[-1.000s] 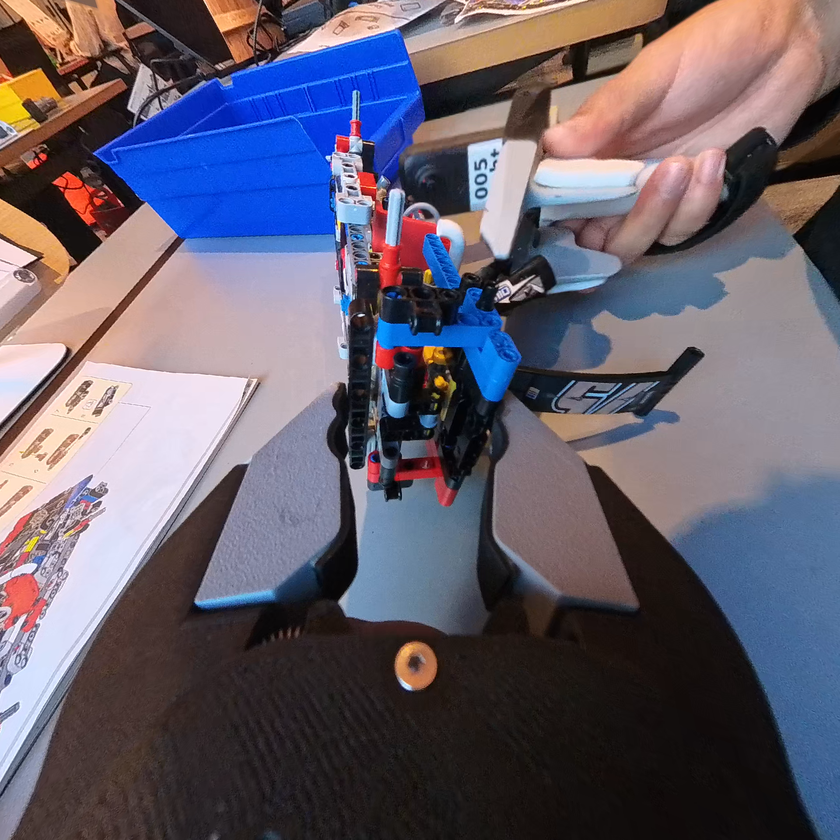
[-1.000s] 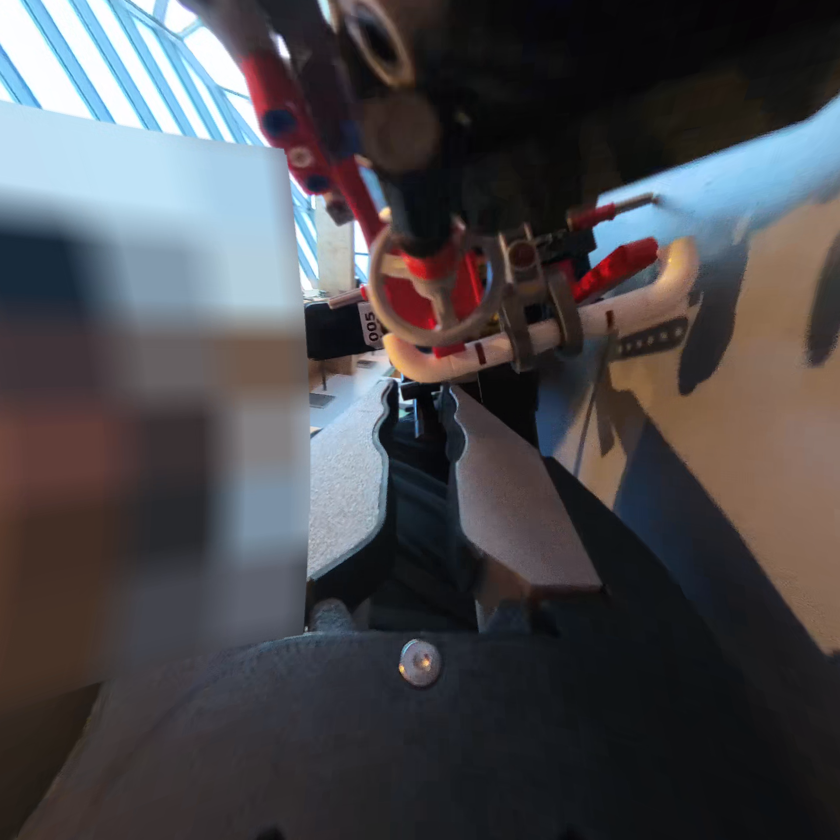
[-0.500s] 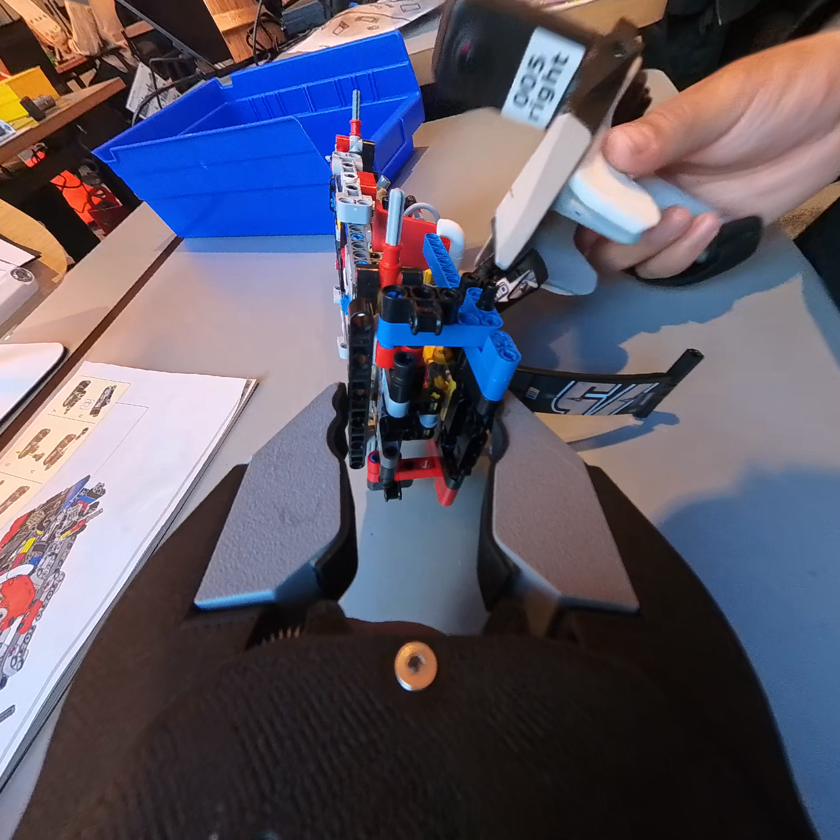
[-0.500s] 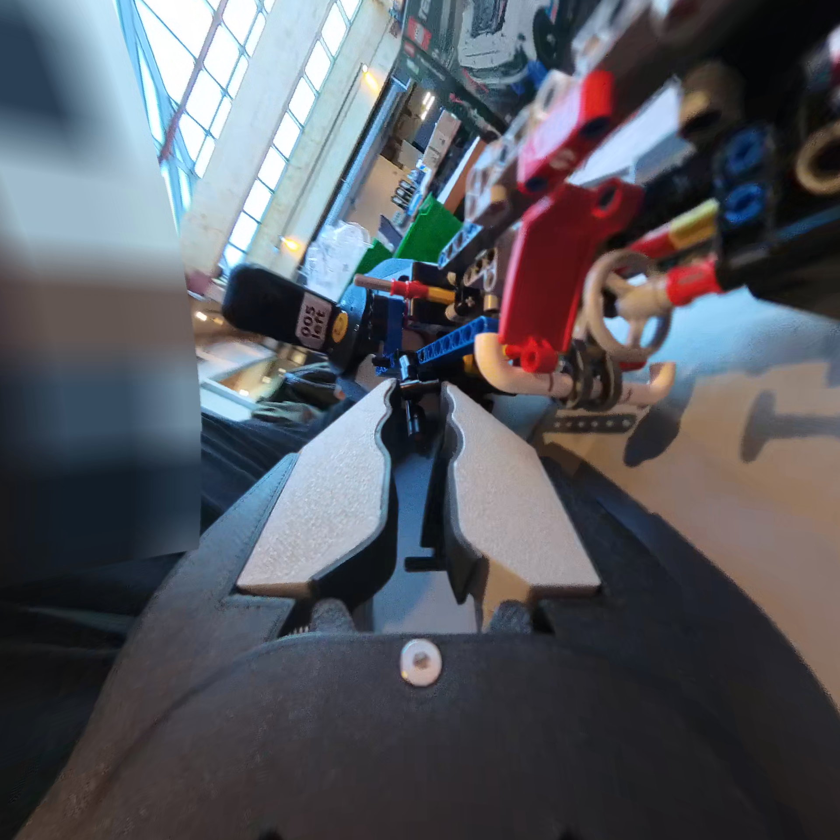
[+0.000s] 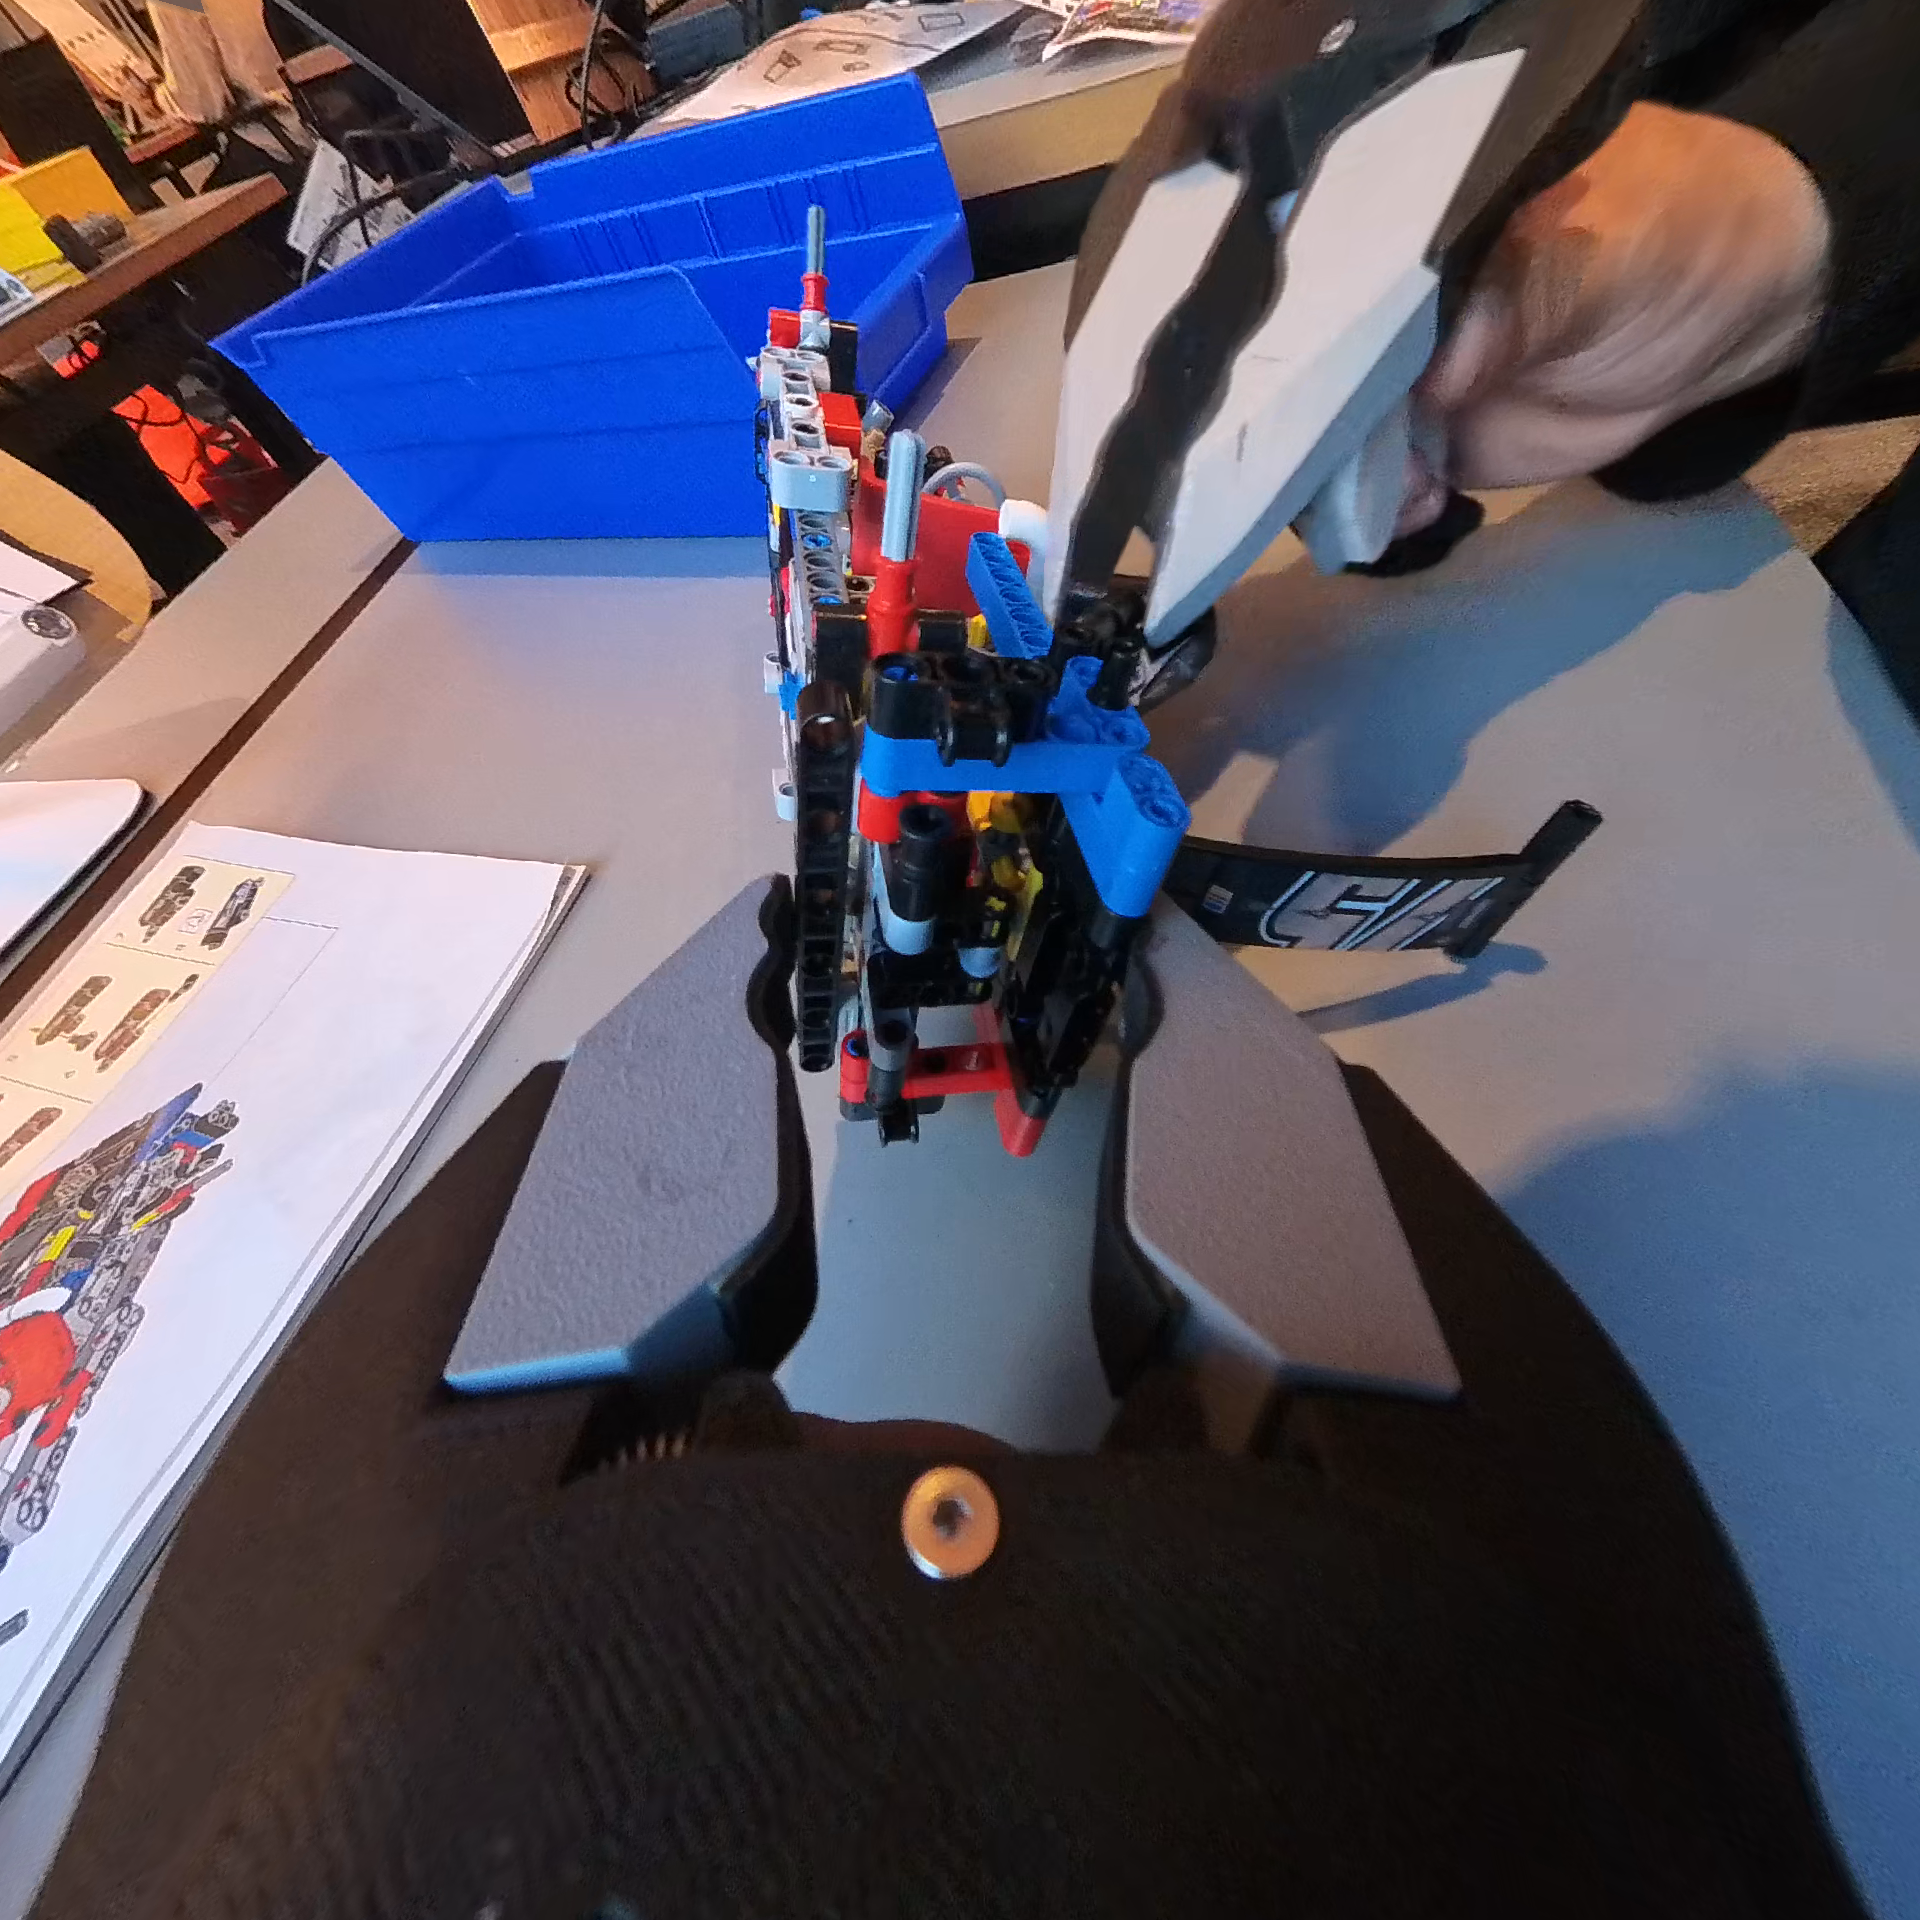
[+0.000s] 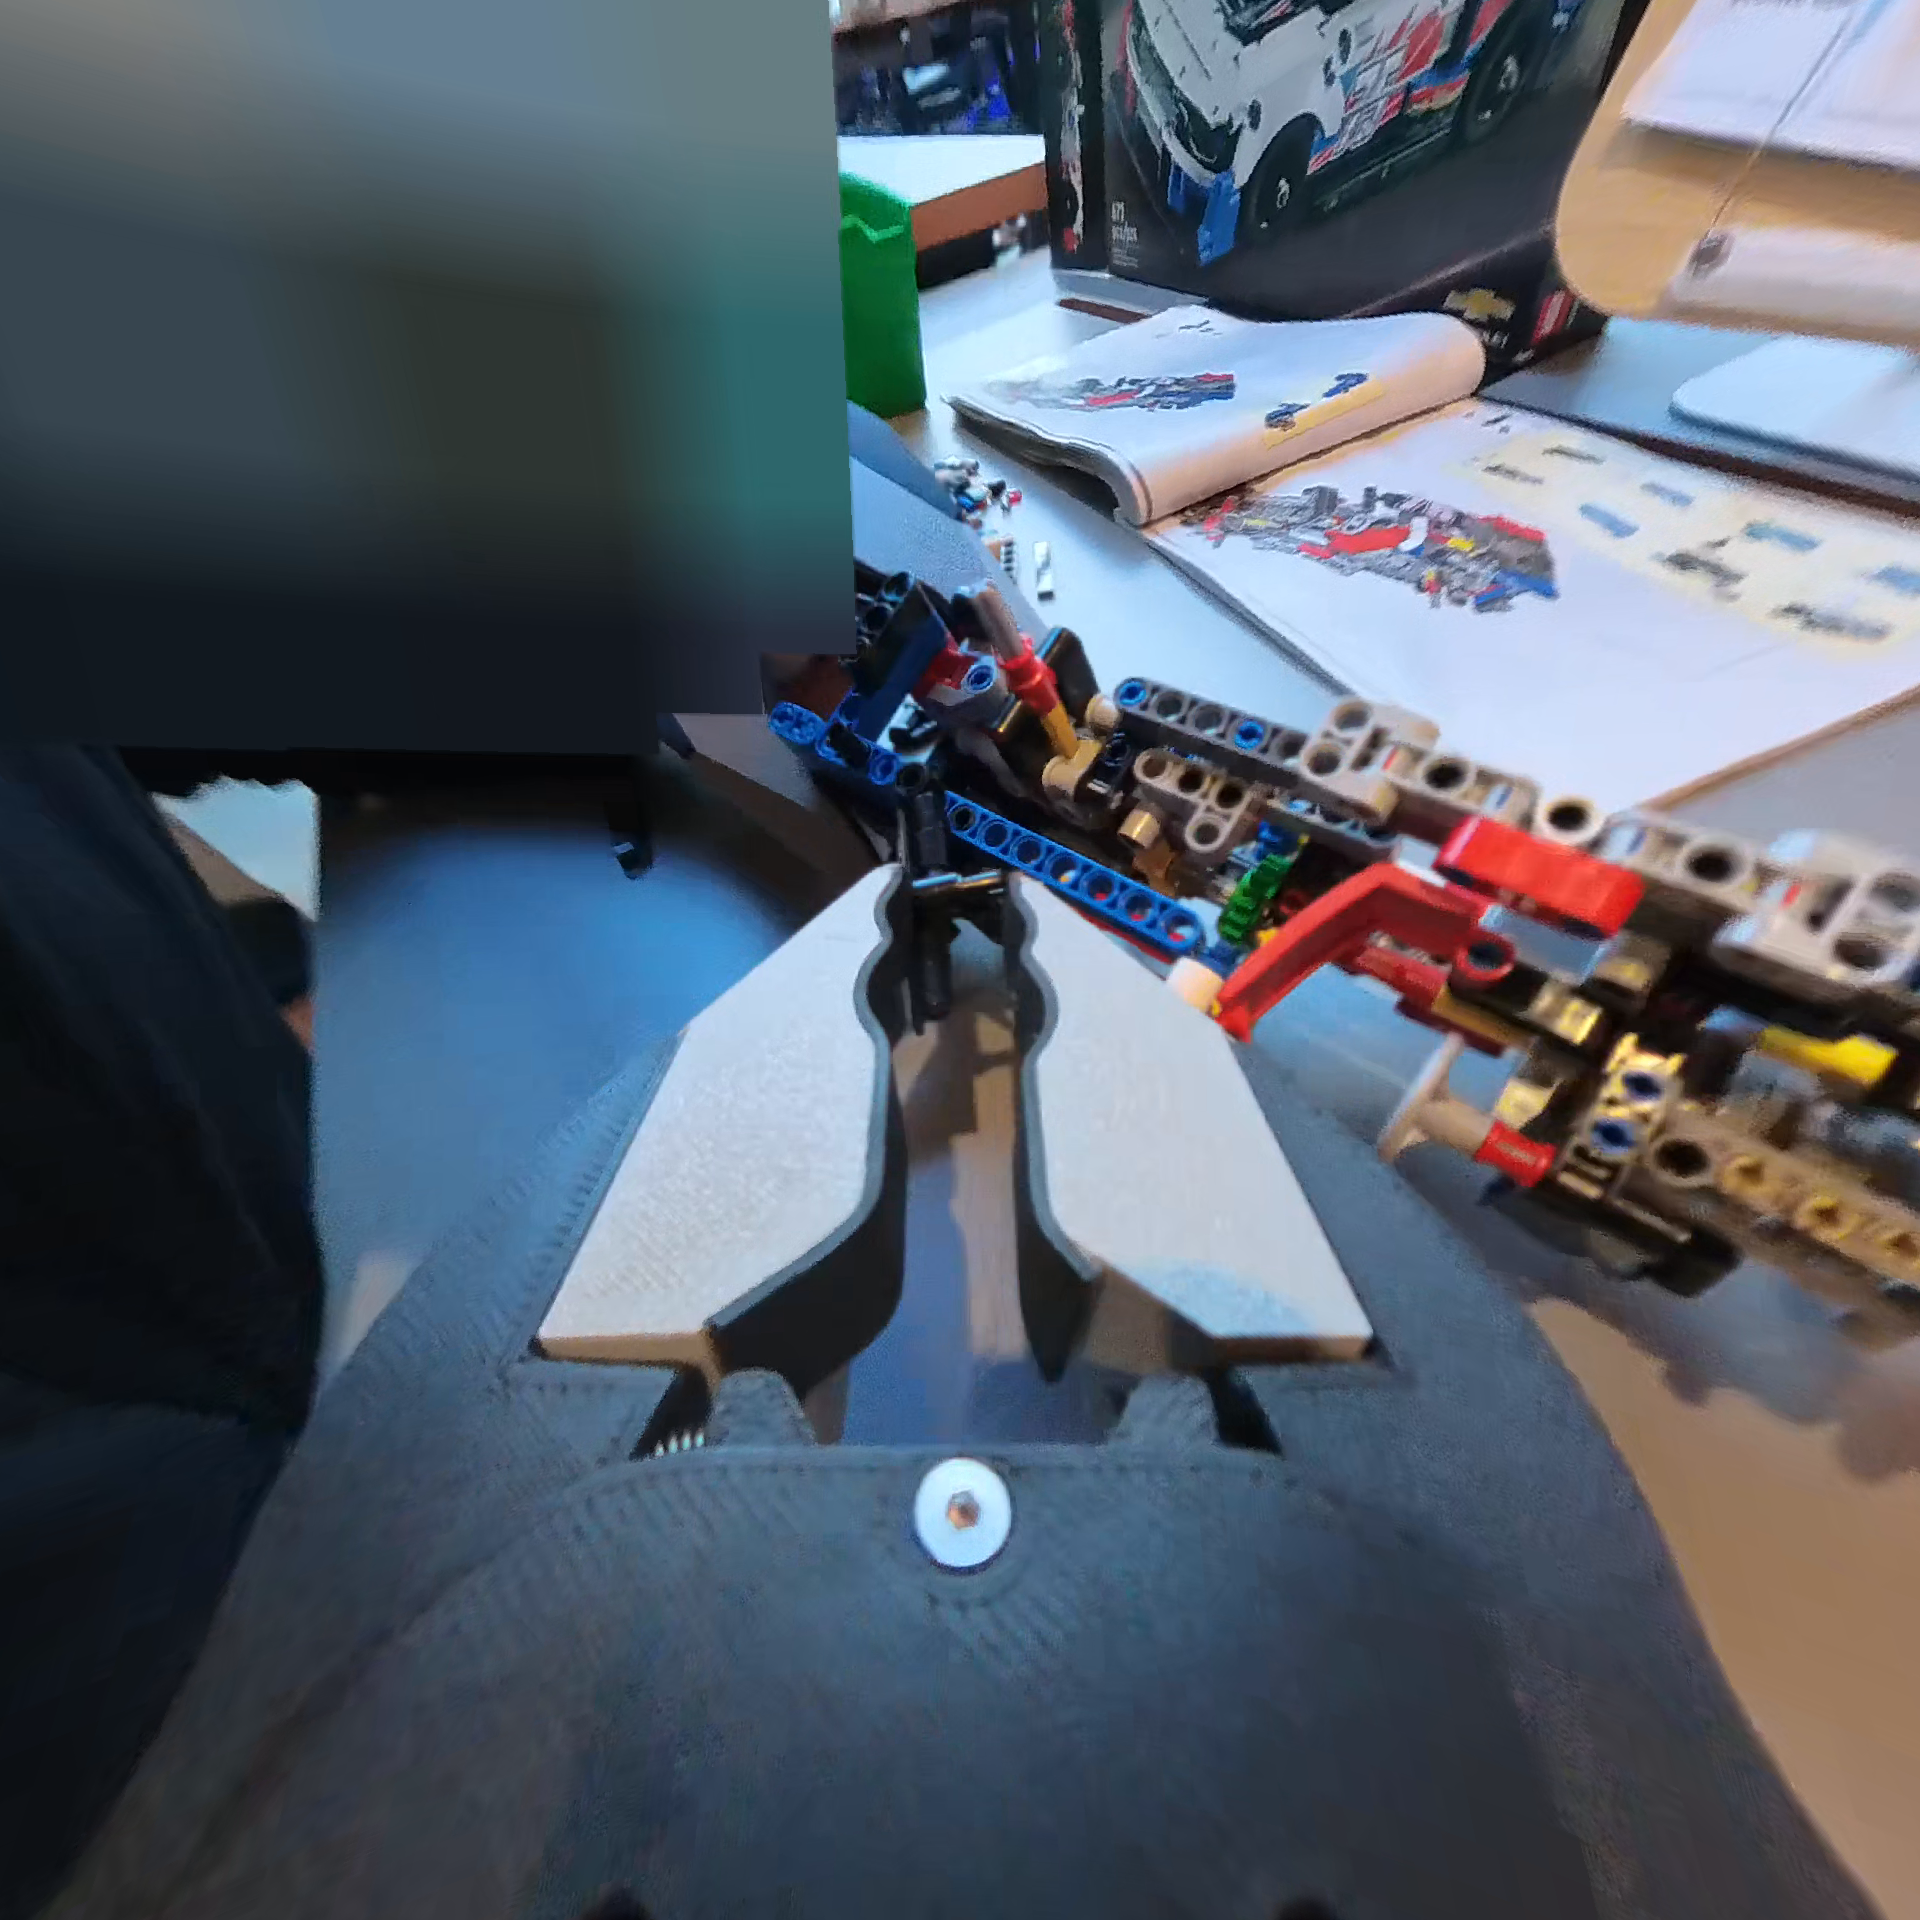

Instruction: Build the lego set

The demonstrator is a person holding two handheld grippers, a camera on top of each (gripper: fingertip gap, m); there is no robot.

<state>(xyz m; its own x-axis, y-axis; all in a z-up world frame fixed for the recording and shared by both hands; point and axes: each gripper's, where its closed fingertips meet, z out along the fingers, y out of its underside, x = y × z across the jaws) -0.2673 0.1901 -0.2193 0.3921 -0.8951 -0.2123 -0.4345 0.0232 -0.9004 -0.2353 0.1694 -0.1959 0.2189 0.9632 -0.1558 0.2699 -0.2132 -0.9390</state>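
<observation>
The lego model (image 5: 966, 748), a long frame of black, blue, red and grey beams, stands on its side on the grey table (image 5: 540, 686). My left gripper (image 5: 956, 935) is shut on its near end, one finger on each side. My right gripper (image 5: 1112, 608) comes down from the upper right, held by a person's hand (image 5: 1621, 312). It is shut on a small black piece (image 5: 1174, 655) at the model's top right edge. In the right wrist view the right gripper (image 6: 951, 904) pinches the black piece (image 6: 935, 956) against the model (image 6: 1351, 790), beside a blue beam (image 6: 1070, 868).
A blue bin (image 5: 582, 343) stands behind the model. An open instruction booklet (image 5: 260, 1039) lies at the left. A black stickered panel (image 5: 1351, 904) lies on the table right of the model. The right wrist view shows a set box (image 6: 1299, 156), booklets (image 6: 1195, 416) and a green bin (image 6: 883, 301). The tips of one gripper are about 5 cm away from the tips of the other.
My right gripper has swung up and over, from lying sideways beside the model to pointing down at its top right edge. The left gripper and model have stayed still.
</observation>
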